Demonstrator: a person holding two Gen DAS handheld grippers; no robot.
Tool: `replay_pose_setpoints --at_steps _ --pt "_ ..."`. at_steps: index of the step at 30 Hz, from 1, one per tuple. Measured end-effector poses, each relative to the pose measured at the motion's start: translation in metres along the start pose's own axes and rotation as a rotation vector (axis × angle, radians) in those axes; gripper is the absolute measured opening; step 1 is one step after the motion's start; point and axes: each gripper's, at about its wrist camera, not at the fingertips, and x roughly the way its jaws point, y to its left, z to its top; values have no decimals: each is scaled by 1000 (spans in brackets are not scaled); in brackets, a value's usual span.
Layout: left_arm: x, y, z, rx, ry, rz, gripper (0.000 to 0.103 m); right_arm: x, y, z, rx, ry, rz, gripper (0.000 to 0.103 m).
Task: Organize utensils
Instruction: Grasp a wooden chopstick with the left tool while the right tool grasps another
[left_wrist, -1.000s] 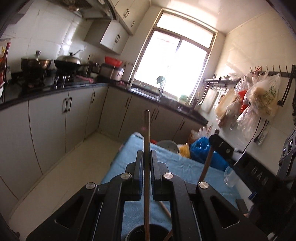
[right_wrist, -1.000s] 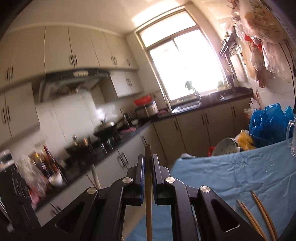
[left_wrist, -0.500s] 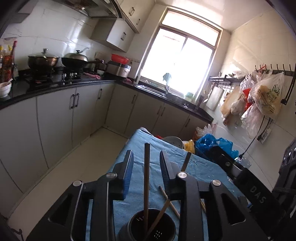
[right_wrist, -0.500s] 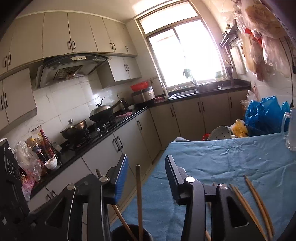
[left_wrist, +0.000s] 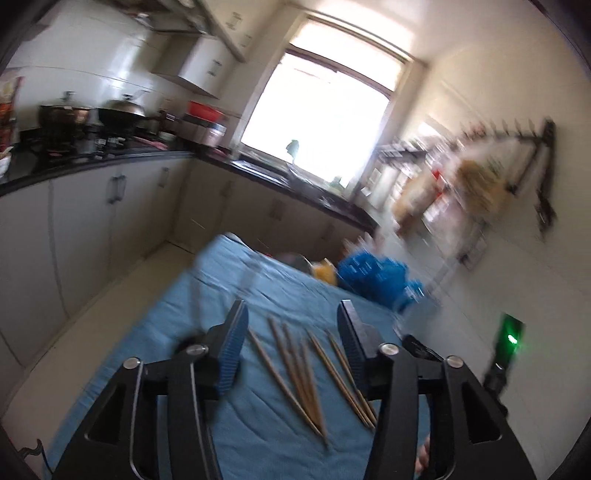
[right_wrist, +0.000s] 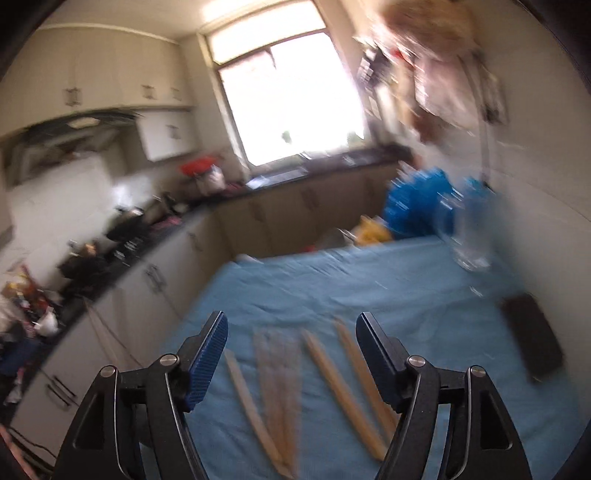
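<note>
Several wooden chopsticks (left_wrist: 295, 373) lie side by side on the blue cloth of the table (left_wrist: 229, 280). My left gripper (left_wrist: 291, 314) hovers over them with its jaws opening and nothing between the pads. In the right wrist view the same chopsticks (right_wrist: 325, 376) are blurred, spread on the cloth (right_wrist: 332, 280) below my right gripper (right_wrist: 291, 325). Its jaws are also opening, and no chopstick is held. The black utensil holder is out of both views.
A clear glass mug (right_wrist: 472, 236) stands at the table's far right, with a black flat object (right_wrist: 532, 343) nearer. Blue plastic bags (left_wrist: 373, 277) sit beyond the table's far end. Kitchen cabinets (left_wrist: 110, 206) and a dark counter line the left side.
Both grippers let go of their chopsticks over the black holder, then opened and swung away to the chopsticks lying on the cloth. The holder has left both views.
</note>
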Motion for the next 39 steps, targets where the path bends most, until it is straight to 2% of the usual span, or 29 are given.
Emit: replay_pose_setpoints --at_steps 3,6,10,14,16,20,25,27,29,31,35,36,37,39 --pt "19 -27 -28 61 90 -25 51 3 -35 -14 24 74 -38 76" --pt "48 -45 -55 86 197 -58 51 12 -61 -28 45 157 -33 76" --pt "88 -50 -80 105 304 -21 51 23 -78 -43 66 244 21 76" --pt "125 -36 -96 61 387 40 50 29 -70 -66 14 306 107 68" --pt "141 -30 -103 40 415 69 46 30 -61 -78 -19 339 149 61" --pt "166 -21 -108 36 445 123 38 39 -45 -101 -67 398 231 54" --pt "189 -11 -113 1 487 152 29 47 -26 -120 -125 427 254 54" --pt "198 -8 -115 -7 504 158 19 52 -22 -125 -142 434 245 52" --pt "204 -3 -118 -18 526 165 11 55 -20 -129 -153 435 234 48" --pt "206 -3 -118 -16 514 170 10 56 -19 -129 -165 435 213 39" --pt "208 -3 -118 -13 513 177 10 57 -17 -129 -179 434 182 31" --pt "209 -3 -118 -14 513 181 10 57 -17 -129 -181 434 174 26" --pt "210 -5 -117 -9 514 187 10 57 -17 -128 -181 436 168 16" --pt "212 -10 -117 21 520 206 10 59 -17 -128 -188 441 123 2"
